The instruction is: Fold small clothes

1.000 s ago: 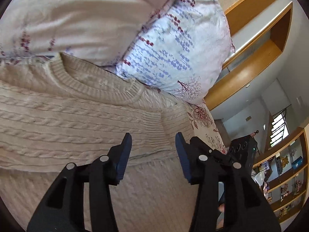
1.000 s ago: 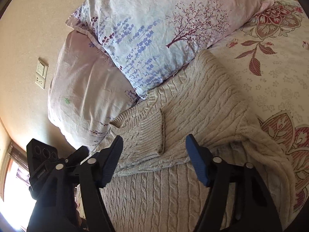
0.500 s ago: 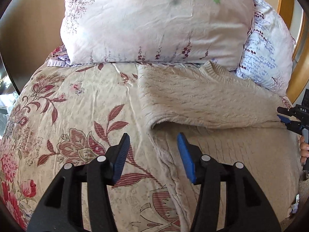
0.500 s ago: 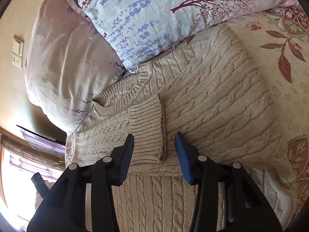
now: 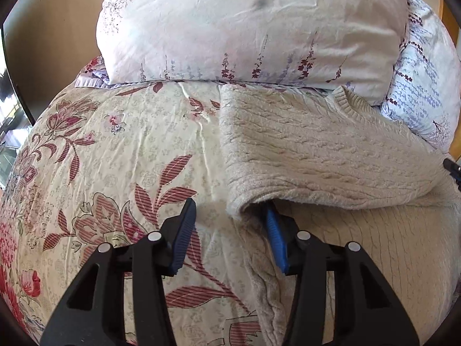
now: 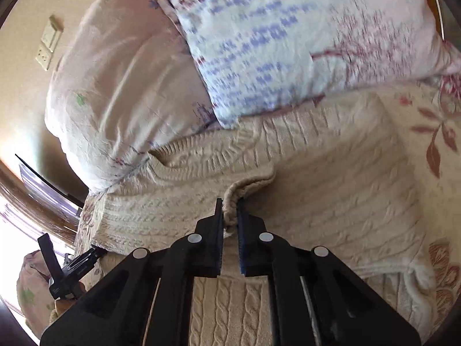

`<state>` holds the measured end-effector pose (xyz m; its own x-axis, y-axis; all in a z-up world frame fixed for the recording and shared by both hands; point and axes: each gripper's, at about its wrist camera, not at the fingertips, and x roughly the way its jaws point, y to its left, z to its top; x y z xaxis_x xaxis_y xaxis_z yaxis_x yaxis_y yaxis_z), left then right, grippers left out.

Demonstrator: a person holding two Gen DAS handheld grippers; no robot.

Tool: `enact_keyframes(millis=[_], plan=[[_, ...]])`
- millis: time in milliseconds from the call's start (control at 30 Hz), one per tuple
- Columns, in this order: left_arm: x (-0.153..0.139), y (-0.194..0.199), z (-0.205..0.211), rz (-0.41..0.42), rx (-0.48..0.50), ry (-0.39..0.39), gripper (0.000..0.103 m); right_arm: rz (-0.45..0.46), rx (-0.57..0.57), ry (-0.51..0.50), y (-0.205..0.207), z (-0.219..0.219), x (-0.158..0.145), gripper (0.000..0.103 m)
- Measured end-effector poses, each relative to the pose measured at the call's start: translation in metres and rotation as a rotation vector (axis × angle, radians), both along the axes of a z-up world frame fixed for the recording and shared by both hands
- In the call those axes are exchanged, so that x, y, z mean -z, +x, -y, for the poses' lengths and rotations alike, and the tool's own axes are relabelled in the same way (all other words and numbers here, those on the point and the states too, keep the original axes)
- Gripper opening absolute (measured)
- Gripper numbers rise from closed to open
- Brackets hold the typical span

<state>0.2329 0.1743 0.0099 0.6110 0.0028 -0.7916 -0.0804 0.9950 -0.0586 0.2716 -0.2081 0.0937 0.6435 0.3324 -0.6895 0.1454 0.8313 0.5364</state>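
One cream cable-knit sweater [image 5: 317,150] lies folded, its cuff [image 6: 230,199] pinched between jaws.

Both black plastic 2-finger grippers, left [image 5: 229,235] & right [image 6: 230,227]: blue ribbed pads, 4 silver rivets ea.
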Motion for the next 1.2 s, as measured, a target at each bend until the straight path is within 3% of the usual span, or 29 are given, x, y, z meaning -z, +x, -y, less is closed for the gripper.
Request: enact_keyframes(millis=[133, 167, 300, 333, 667, 800, 900, 1033, 1100, 1200], plan=[[0.001, -0.001, 0.001, 0.007, -0.003, 0.007, 0.05, 0.14, 0.079, -0.112, -0.014, 0.007, -0.033, 0.008], [0.001, -0.001, 0.001, 0.01, 0.0, 0.008, 0.051, 0.131, 0.102, -0.127, -0.017, 0.011, -0.03, 0.008], [0.001, 0.001, 0.001, 0.011, -0.004, -0.001, 0.051, -0.079, 0.112, -0.092, -0.012, 0.027, 0.023, 0.008], [0.001, 0.001, 0.001, 0.011, -0.006, -0.005, 0.051, -0.091, 0.12, -0.07, -0.014, 0.029, 0.03, 0.008], [0.001, 0.001, 0.002, 0.007, -0.002, 0.002, 0.053, 0.001, 0.163, -0.082, -0.033, 0.028, 0.015, 0.008], [0.0, 0.001, 0.004, -0.001, 0.009, 0.009, 0.056, -0.125, 0.151, -0.131, -0.022, 0.022, 0.038, 0.009], [-0.002, -0.004, 0.002, -0.006, 0.018, -0.014, 0.057, -0.118, 0.155, -0.12, -0.024, 0.024, 0.035, 0.013], [-0.004, -0.018, -0.001, -0.009, 0.042, -0.047, 0.058, -0.037, 0.182, -0.098, -0.038, 0.028, 0.013, 0.021], [-0.004, -0.022, -0.001, -0.008, 0.05, -0.04, 0.058, 0.008, 0.145, -0.108, -0.038, 0.023, 0.005, 0.021], [-0.002, -0.023, 0.001, -0.01, 0.048, -0.024, 0.058, 0.0, 0.084, -0.091, -0.029, 0.013, 0.005, 0.023]])
